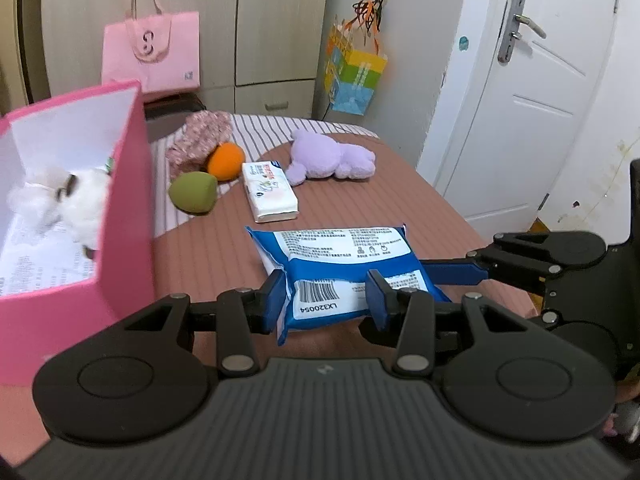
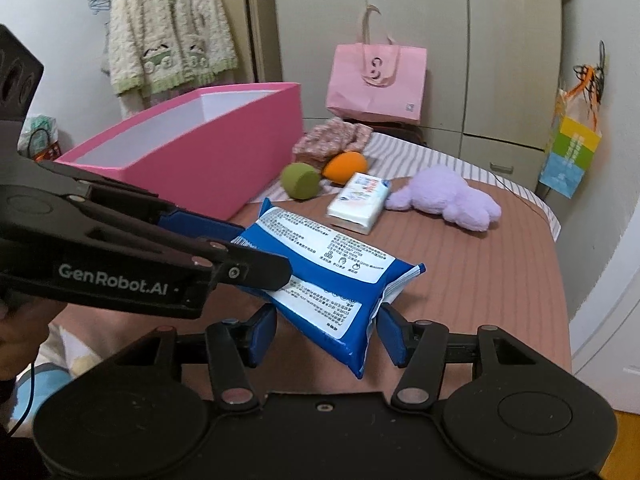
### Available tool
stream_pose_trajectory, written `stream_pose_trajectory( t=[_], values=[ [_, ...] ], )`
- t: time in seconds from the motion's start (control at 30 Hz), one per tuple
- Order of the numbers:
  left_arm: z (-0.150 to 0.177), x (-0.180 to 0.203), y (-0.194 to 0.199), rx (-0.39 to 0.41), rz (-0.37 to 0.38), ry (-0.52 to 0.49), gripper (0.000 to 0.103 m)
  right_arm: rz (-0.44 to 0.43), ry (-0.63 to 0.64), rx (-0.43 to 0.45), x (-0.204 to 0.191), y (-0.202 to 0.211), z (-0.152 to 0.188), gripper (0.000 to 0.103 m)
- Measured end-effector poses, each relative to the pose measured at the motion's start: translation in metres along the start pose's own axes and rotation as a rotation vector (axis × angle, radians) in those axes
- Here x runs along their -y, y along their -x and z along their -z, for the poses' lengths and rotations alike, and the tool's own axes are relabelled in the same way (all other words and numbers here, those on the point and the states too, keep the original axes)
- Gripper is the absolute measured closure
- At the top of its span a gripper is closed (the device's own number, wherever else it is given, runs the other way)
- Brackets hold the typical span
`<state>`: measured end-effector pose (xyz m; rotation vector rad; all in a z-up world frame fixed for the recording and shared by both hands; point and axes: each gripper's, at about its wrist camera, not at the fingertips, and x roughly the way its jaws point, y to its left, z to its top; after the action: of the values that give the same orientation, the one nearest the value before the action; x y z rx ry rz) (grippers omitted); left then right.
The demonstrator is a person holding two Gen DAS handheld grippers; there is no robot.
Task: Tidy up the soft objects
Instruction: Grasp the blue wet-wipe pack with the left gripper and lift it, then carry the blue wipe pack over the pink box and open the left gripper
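Transfer underway: blue wipes pack (image 1: pixel 340 268) hangs above the bed, clamped by the left gripper (image 1: pixel 326 300) at one end, while the right gripper (image 2: pixel 326 334) brackets the other (contact unclear). Next likely: swing it over the pink box (image 2: pixel 224 160), then release.

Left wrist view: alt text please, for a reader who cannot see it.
The left gripper clamps a blue wipes pack above a brown bedspread, beside an open pink box holding a white plush. Further back lie a tissue pack and purple plush.
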<state>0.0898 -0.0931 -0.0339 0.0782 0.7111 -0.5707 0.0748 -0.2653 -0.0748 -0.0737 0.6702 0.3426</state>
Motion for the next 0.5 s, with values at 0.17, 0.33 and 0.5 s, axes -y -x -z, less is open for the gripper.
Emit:
stream_pose_trajectory(
  t=[0.17,0.33,0.5],
  values=[
    [0.008,0.0,0.026,-0.021,-0.022,-0.013,0.061,0.012,0.097,0.002,-0.029,0.018,0.0,0.04],
    [0.017,-0.004,0.056,-0.021,-0.032,-0.023,0.061,-0.023,0.086,-0.01,-0.047,0.032,-0.003,0.04],
    [0.021,-0.008,0.091,-0.009,-0.033,-0.03,0.061,-0.057,0.104,0.001,-0.066,0.051,-0.009,0.04]
  ],
)
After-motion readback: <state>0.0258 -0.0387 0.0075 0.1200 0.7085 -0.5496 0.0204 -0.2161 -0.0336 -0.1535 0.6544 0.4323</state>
